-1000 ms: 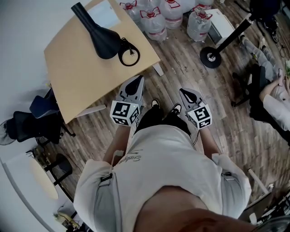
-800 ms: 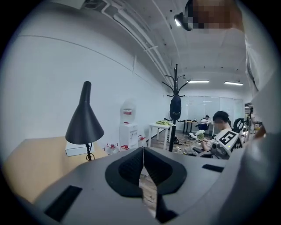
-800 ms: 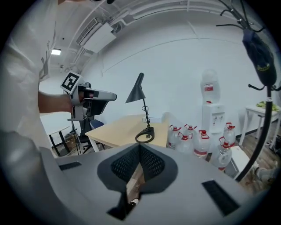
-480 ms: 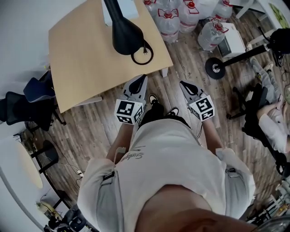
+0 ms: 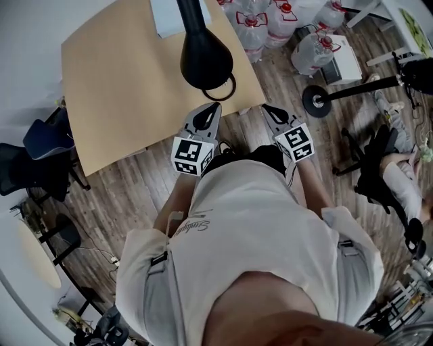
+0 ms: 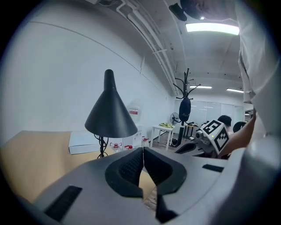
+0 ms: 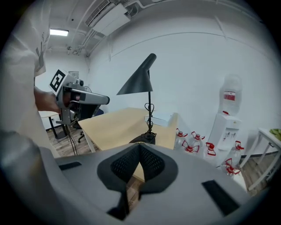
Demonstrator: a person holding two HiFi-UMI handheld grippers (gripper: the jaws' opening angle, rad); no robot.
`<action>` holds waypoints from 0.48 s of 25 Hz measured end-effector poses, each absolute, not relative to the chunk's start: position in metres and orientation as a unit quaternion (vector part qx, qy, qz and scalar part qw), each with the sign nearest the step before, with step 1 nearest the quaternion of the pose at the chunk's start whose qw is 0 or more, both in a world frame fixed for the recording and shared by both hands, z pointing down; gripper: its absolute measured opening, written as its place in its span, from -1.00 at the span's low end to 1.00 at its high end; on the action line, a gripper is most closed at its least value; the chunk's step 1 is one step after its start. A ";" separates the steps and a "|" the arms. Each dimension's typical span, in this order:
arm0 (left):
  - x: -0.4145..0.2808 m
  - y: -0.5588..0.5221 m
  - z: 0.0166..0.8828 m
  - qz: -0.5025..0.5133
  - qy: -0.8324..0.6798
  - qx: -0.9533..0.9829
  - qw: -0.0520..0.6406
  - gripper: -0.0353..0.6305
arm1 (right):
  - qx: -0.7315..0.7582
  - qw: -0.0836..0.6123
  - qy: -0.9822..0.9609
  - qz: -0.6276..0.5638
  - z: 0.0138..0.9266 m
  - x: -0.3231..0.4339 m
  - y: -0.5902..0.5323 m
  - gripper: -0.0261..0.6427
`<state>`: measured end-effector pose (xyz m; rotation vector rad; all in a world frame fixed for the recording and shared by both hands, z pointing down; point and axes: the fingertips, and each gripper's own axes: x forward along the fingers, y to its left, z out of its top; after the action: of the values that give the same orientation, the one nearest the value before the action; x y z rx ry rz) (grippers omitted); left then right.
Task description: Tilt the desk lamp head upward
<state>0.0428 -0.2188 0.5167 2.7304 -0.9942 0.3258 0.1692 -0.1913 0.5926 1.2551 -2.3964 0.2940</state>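
Two risks: with left gripper (image 5: 215,106) and right gripper (image 5: 266,107) both pressed together, empty, short of lamp (image 7: 149,110) at near right edge of worktop (image 5: 115,94), could shove head (image 5: 206,62), tipping lamp or sliding base (image 7: 144,138) off.

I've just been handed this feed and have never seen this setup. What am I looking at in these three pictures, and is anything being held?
There is no robot arm here: a person holds a two-jaw gripper in each hand. The head view comes from a camera on the person's head, looking down. In it the left gripper and right gripper point toward a tan desk. The marker cubes are part of the grippers. The other two pictures come from cameras riding on each gripper, looking along its jaws. On the desk stand a black desk lamp, its cone head facing down, and a white box. Water bottles sit on the floor. Both grippers have their jaws together with nothing between them, and neither touches the lamp.
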 end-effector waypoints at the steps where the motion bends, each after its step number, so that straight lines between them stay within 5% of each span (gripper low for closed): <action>1: 0.040 -0.222 0.521 0.115 -0.337 0.928 0.109 -0.85 | 0.449 0.211 -0.862 0.107 0.597 0.165 -0.199 -0.95; 12: 0.020 -0.238 0.543 0.147 -0.371 0.906 0.143 -0.85 | 0.375 0.257 -0.880 0.139 0.643 0.136 -0.256 -0.94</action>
<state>0.0205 -0.2380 0.5434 2.6117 -1.0704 0.4247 0.1362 -0.2557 0.6431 1.0180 -2.3856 0.3766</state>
